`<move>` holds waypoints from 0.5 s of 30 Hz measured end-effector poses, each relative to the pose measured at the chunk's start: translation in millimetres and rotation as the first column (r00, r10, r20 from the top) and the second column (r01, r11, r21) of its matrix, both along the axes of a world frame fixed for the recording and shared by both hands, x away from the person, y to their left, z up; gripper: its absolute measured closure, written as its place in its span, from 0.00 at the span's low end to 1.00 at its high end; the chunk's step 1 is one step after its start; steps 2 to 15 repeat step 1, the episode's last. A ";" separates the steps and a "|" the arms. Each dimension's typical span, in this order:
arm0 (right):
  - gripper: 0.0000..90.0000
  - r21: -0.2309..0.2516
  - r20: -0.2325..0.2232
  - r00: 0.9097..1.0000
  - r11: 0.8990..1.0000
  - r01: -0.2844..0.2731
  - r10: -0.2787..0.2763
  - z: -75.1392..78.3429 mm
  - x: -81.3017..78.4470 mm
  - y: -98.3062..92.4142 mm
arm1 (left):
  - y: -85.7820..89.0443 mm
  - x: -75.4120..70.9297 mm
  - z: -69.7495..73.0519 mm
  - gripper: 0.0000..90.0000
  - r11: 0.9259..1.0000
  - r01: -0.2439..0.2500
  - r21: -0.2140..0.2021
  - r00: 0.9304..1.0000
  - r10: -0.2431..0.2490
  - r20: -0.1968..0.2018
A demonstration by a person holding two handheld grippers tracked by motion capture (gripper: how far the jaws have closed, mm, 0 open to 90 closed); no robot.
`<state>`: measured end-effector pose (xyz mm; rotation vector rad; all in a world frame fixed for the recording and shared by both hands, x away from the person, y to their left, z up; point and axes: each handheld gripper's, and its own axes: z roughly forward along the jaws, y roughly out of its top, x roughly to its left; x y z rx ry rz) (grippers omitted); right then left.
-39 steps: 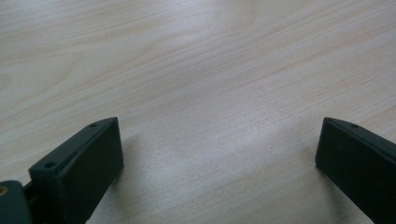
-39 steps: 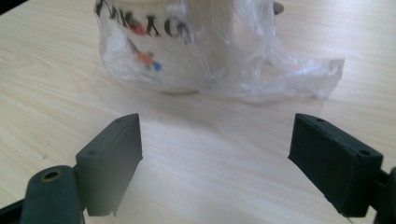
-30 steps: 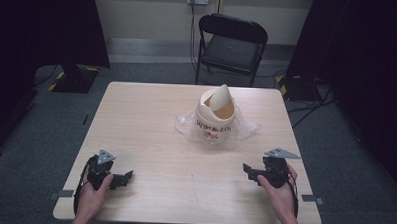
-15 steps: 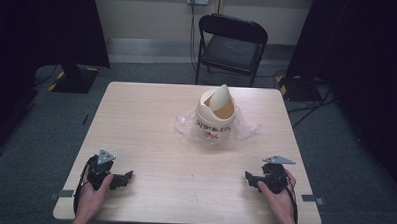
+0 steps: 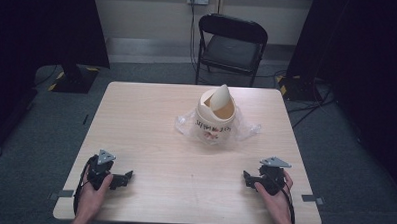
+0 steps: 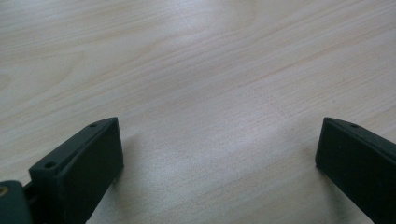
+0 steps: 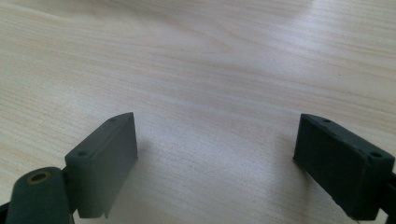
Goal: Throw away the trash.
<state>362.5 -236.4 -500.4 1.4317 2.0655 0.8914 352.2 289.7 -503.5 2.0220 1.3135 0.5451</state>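
Both grippers rest low on the table (image 5: 151,120), jaws spread wide over bare wood: left gripper (image 5: 125,177) at the near left corner, right gripper (image 5: 247,178) at the near right. Well beyond them, mid-table, the bin (image 5: 215,117) stands upright on a plastic bag (image 5: 246,127), its lid (image 5: 221,97) tilted.

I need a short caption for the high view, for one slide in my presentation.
Two hand-held grippers, left gripper and right gripper, rest open on a wooden table near a bagged cream bin.
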 end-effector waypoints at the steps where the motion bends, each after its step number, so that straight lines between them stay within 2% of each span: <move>1: 0.14 -0.001 0.000 1.000 1.000 0.000 0.000 0.0 0.0 0.0 | 0.0 0.0 0.0 0.00 1.000 0.000 0.000 1.000 0.000 0.000; 15: 0.14 -0.001 0.000 1.000 1.000 0.000 0.000 0.0 0.0 0.0 | 0.0 0.0 0.0 0.00 1.000 0.000 0.000 1.000 0.000 0.000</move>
